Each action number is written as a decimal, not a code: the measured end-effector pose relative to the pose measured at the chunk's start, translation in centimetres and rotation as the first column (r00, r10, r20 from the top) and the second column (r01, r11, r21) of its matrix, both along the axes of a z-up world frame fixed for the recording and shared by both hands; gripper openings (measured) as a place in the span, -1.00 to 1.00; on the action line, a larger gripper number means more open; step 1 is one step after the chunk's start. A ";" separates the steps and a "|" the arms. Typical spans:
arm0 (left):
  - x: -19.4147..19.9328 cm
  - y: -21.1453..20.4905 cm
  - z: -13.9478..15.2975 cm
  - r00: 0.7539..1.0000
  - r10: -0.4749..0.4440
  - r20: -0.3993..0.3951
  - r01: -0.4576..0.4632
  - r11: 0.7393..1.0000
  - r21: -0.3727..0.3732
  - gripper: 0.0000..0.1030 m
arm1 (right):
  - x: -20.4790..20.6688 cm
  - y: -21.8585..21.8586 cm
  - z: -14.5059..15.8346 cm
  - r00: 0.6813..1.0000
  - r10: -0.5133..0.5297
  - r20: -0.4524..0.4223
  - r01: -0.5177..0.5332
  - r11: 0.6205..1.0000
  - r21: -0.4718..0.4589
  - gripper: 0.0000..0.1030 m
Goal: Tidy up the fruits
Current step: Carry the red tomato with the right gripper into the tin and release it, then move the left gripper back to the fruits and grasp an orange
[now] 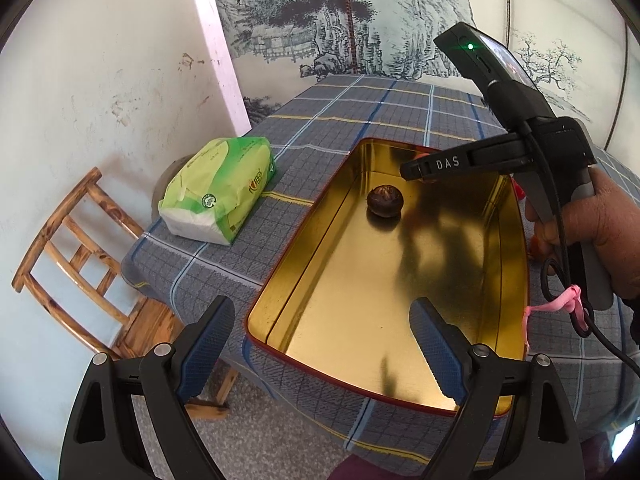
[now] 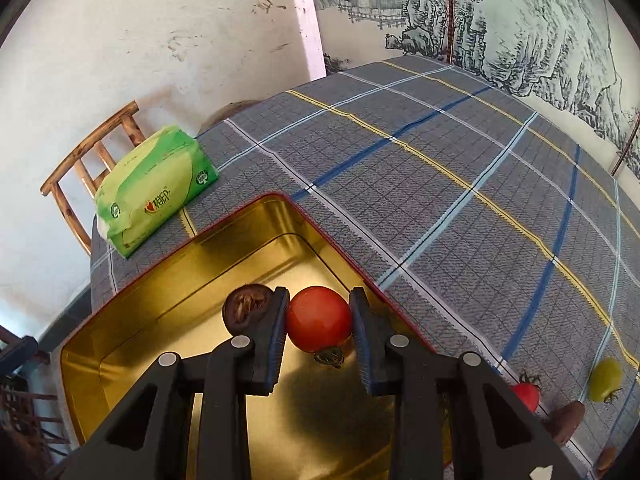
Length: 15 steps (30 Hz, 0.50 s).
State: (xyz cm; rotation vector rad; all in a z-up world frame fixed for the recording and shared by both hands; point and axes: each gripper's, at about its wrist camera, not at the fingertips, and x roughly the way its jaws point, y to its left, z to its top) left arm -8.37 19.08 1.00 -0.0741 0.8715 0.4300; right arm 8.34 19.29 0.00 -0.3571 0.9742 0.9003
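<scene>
A gold metal tin (image 1: 304,240) with a red rim stands open on the checked tablecloth; it also shows in the right wrist view (image 2: 132,300). A dark brown round fruit (image 1: 385,199) lies inside it, also seen in the right wrist view (image 2: 245,307). My right gripper (image 2: 319,320) is shut on a red tomato (image 2: 319,318) and holds it over the tin, beside the brown fruit. From the left wrist view the right gripper (image 1: 424,170) reaches over the tin's far end. My left gripper (image 1: 320,344) is open and empty at the tin's near edge.
A green tissue pack (image 1: 218,188) lies left of the tin. A wooden chair (image 1: 80,256) stands by the wall. On the cloth right of the tin lie a small red tomato (image 2: 527,394), a yellow-green tomato (image 2: 605,378) and brown fruits (image 2: 567,420).
</scene>
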 end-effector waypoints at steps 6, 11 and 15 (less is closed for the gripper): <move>0.0 0.1 -0.4 1.000 0.007 -0.013 -0.007 1.000 -0.007 0.73 | 0.2 0.2 0.3 1.000 -0.019 -0.013 0.020 0.999 0.033 -0.44; 0.1 0.1 -0.6 1.000 0.009 -0.023 -0.010 1.000 -0.012 0.73 | -0.3 -0.7 1.8 1.000 -0.020 -0.023 0.022 0.993 0.113 -0.36; 0.1 0.0 -0.5 1.000 0.009 -0.025 -0.010 1.000 -0.011 0.73 | -1.7 -2.6 3.7 1.000 -0.003 -0.024 0.007 0.979 0.203 -0.17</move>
